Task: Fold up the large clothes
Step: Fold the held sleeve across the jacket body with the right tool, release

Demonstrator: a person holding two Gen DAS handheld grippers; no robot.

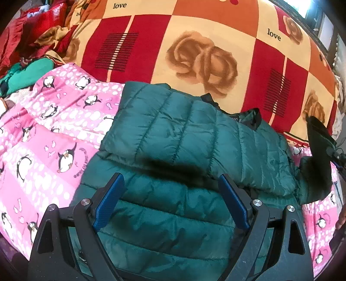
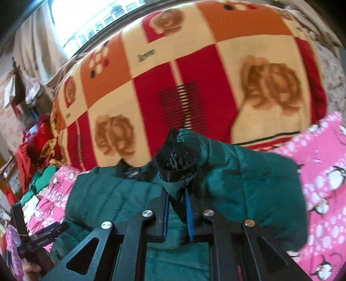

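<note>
A dark green quilted puffer jacket (image 1: 173, 138) lies on a pink penguin-print sheet (image 1: 43, 134), one sleeve folded across its body. My left gripper (image 1: 170, 181) is open just above the jacket's lower part, holding nothing. My right gripper (image 2: 177, 192) is shut on the jacket's other sleeve (image 2: 237, 173) near its black-lined cuff (image 2: 177, 164) and holds it raised above the jacket body (image 2: 112, 194). The right gripper also shows in the left wrist view (image 1: 320, 138) at the right edge, and the left gripper shows at the lower left of the right wrist view (image 2: 39, 237).
A red, orange and cream rose-print blanket (image 1: 194, 54) covers the bed behind the jacket. Piled red and green clothes (image 1: 26, 64) lie at the far left. A bright window (image 2: 90, 19) is behind the bed.
</note>
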